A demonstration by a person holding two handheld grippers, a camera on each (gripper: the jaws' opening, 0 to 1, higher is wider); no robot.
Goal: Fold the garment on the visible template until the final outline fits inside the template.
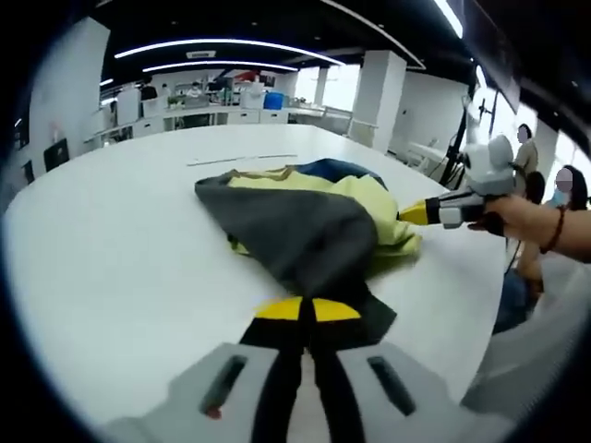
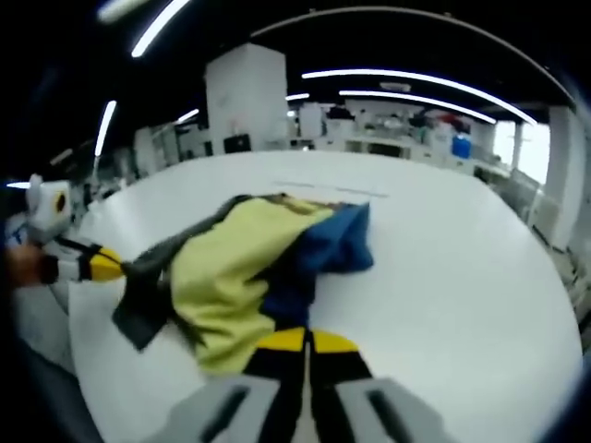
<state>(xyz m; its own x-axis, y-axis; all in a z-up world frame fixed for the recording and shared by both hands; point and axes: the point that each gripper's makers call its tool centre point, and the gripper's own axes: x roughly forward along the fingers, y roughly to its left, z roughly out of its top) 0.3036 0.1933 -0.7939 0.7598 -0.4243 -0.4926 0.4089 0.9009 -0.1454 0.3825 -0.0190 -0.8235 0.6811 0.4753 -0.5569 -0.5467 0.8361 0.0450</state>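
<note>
A crumpled garment [image 1: 305, 221] in grey, yellow and blue lies on the white table [image 1: 120, 249]. My left gripper [image 1: 306, 310] is shut on its grey part, with the yellow-tipped jaws together at the near edge. From the right, a hand holds the right gripper [image 1: 417, 213], whose tip is in the yellow cloth. In the right gripper view, the garment [image 2: 249, 268] shows yellow and blue, and my right gripper [image 2: 306, 341] is shut on its near yellow edge. The left gripper [image 2: 109, 265] enters from the left, holding the grey part. A thin line [image 1: 242, 160] is marked on the table beyond the garment.
The table's edge [image 1: 480, 332] runs close on the right, where people [image 1: 540, 194] stand. A white pillar [image 1: 379, 97] and desks with equipment [image 1: 212, 101] lie beyond the far edge. Bare tabletop [image 2: 462, 277] spreads right of the garment.
</note>
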